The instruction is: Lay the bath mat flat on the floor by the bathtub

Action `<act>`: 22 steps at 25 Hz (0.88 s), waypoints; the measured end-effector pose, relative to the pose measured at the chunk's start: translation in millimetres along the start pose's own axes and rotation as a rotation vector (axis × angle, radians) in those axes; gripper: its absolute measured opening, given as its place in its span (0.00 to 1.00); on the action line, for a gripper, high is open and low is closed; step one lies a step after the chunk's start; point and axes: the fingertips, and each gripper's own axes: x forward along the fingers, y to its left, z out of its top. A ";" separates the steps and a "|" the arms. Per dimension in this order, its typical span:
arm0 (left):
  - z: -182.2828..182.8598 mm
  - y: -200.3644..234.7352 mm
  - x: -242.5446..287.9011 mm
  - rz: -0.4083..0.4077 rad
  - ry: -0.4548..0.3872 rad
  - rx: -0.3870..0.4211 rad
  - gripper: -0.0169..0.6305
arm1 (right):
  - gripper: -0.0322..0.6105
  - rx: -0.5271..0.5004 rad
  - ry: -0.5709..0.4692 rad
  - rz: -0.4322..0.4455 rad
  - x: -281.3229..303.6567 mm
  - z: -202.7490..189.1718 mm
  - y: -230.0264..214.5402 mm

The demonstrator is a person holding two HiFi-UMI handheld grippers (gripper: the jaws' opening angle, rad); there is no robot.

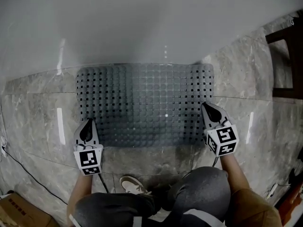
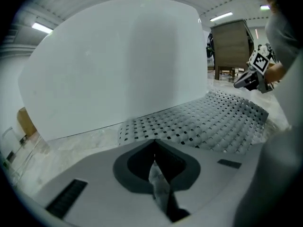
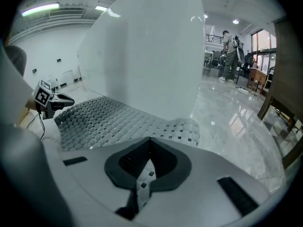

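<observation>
1. crouching at the bottom of the head view, the person's knees (image 1: 201,186) and one shoe (image 1: 132,184) sit just behind the mat's near edge. a cardboard box (image 1: 19,212) and a thin cable (image 1: 28,169) lie off to the near left.
2. the left gripper (image 1: 87,126) is closed on the near left corner of the bath mat (image 1: 144,103); its own view shows a pale sliver caught between the jaws. the right gripper (image 1: 209,110) is clamped on the near right edge, with a holed strip of mat plainly between its jaws.
3. the mat lies spread on the marble floor (image 1: 38,112), its long far edge against the foot of the bathtub (image 1: 142,22). it is mostly flat, but it swells toward the right side, and its far right corner (image 3: 182,125) curls up beside the tub wall.
4. as a judgement, this fits either the last lowering of the mat or a hold taken to shift it. in both cases the held edge has to reach the floor under a light outward pull, so that the swell and the curled corner settle before the jaws let go.
5. the tub wall stops any push forward. open floor runs to the left and right of the mat. a dark wooden frame (image 1: 285,34) stands well off at the far right, clear of the right gripper.
</observation>
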 end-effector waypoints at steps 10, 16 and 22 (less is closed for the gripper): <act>68.2 -13.8 2.8 0.001 -0.087 -0.077 0.03 | 0.06 -0.028 -0.101 0.004 -5.6 63.7 23.2; 138.3 -29.2 -46.7 -0.041 -0.133 -0.071 0.03 | 0.06 -0.054 -0.105 0.037 -62.9 121.6 54.2; 167.8 -30.2 -96.7 -0.069 -0.097 -0.045 0.03 | 0.06 -0.030 -0.087 0.047 -115.3 159.3 70.2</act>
